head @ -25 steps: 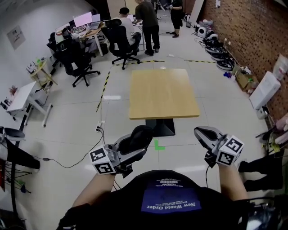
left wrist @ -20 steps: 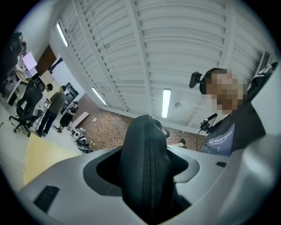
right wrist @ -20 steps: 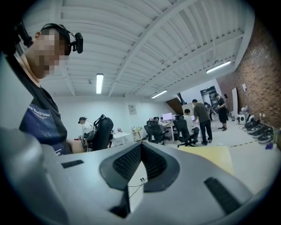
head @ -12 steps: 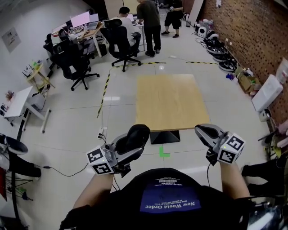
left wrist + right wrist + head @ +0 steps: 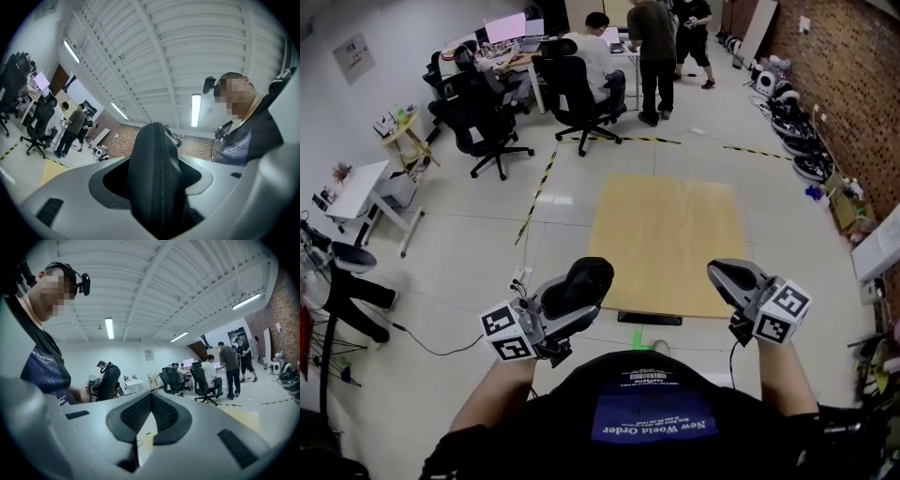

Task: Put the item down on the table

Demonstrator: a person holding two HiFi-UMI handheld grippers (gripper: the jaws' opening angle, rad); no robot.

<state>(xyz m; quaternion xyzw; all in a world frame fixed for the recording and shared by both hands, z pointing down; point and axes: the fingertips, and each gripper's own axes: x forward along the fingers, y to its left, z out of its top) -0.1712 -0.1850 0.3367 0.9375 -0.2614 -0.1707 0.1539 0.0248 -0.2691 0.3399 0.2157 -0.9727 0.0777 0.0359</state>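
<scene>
A black zippered case (image 5: pixel 584 282) sits clamped between the jaws of my left gripper (image 5: pixel 581 292), which is held at chest height, short of the near edge of the wooden table (image 5: pixel 670 234). In the left gripper view the case (image 5: pixel 157 178) fills the gap between the jaws, zip facing the camera. My right gripper (image 5: pixel 727 275) hovers at the same height to the right; its tips meet with nothing between them, as the right gripper view (image 5: pixel 150 397) also shows. The tabletop is bare.
Black office chairs (image 5: pixel 492 117) and desks stand at the back left, with people (image 5: pixel 656 52) beyond the table. Yellow-black tape (image 5: pixel 539 183) runs along the floor. A white side table (image 5: pixel 356 192) is at left; gear lines the brick wall (image 5: pixel 853 84).
The table has drawn nearer in the head view and now lies just ahead of both grippers. Both grippers keep the same pose, the case still clamped in the left.
</scene>
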